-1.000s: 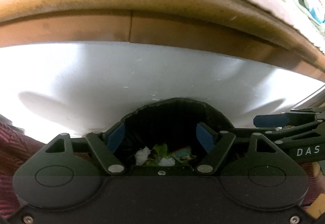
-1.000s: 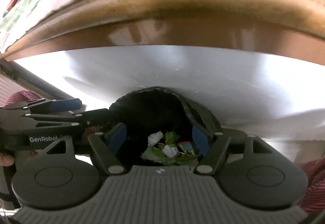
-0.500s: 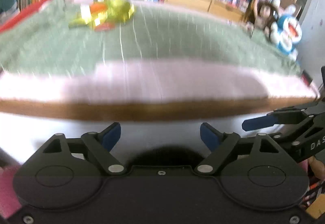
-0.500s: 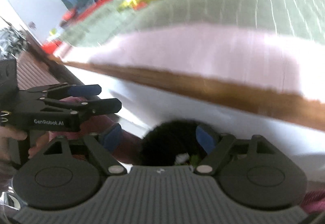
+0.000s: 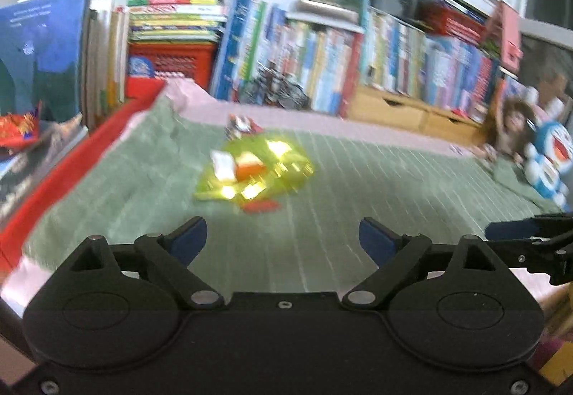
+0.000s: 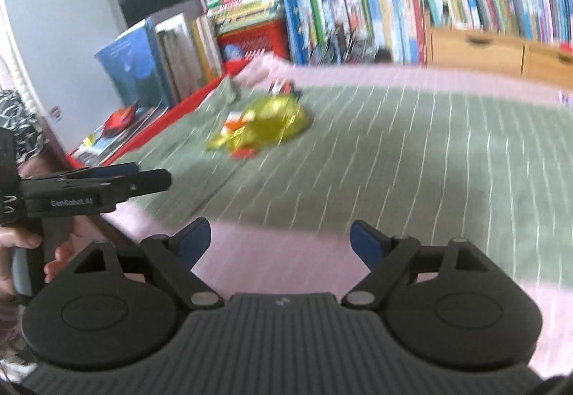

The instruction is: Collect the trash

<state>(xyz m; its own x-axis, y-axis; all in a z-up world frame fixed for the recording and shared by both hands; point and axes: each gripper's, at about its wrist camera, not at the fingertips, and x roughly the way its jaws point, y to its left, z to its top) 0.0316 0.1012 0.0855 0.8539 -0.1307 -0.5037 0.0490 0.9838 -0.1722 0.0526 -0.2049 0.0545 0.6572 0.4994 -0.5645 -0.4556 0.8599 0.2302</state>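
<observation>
Trash, a crumpled shiny yellow-green plastic wrapper [image 5: 256,173] with white and orange patches, lies on a green mat with thin white lines [image 5: 358,187], toward its far left part, well ahead of both grippers. The mat covers a pink padded bed top [image 6: 322,251], whose pink edge shows nearest the right gripper. A red border [image 5: 53,180] runs along the mat's left side.

Behind the bed, a long row of upright colourful books [image 5: 394,54] fills the background, with a red plastic crate [image 5: 172,62] under a stack of flat books at the left and light wooden drawers [image 6: 476,47] below the books at the right. A large blue book [image 6: 132,65] stands at the left end. A blue and white plush toy [image 5: 548,158] and a brown-haired doll [image 5: 512,123] sit at the mat's right edge.

The left gripper [image 5: 283,237] hangs over the near part of the mat, its blue-padded fingers [image 5: 189,239] opening, nothing between them. The right gripper [image 6: 279,237] is beside it, fingers [image 6: 195,237] spread wide and empty. A hand [image 6: 21,251] grips the left gripper's handle.

A small red and white wrapper [image 5: 241,124] lies just beyond the yellow-green one. A small red scrap [image 5: 261,205] rests at its near edge.
</observation>
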